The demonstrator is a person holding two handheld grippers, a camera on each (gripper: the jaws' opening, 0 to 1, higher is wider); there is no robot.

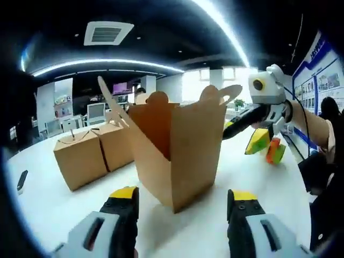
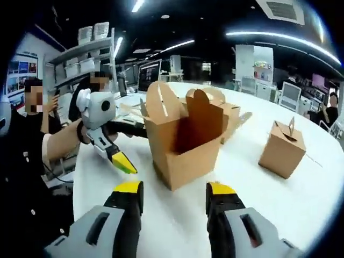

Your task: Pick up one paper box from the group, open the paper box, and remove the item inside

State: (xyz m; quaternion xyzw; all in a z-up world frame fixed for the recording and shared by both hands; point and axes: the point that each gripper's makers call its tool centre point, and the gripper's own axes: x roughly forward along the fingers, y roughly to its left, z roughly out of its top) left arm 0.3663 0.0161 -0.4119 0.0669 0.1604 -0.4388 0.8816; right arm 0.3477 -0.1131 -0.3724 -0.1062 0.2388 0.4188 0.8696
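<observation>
Landmark: the open paper box (image 1: pixel 177 153) standing upright on the white table (image 1: pixel 54 209); every place below is given from it.
Task thing: that box, flaps raised, mouth facing up, long axis vertical. In the right gripper view it (image 2: pixel 183 142) sits just ahead of your jaws.
Left gripper (image 1: pixel 181 200): your jaws stand apart and hold nothing; the box's near corner lies straight ahead, between the two tips' lines but apart from them.
Right gripper (image 2: pixel 174 193): jaws likewise spread and empty, short of the box's lower corner. Seen from the left gripper view, it (image 1: pixel 267 146) hangs beside the box at upper-wall height, not touching.
Key relation: the box lies forward of both pairs of tongs, and its opening is above the tips. I judge you must come up and over the rim. Which hand is nearer I cannot tell.
Contents: the inside shows only shadowed brown wall; any item is hidden below the rim.
Other containers: two closed boxes (image 1: pixel 97 150) stand touching each other just beside the open one; another closed box (image 2: pixel 282 150) stands well apart. Their contents are not visible.
Stage, judged: box opened; item not yet out.
Risk, judged: a light carton may slide or tip if nudged at the rim.
</observation>
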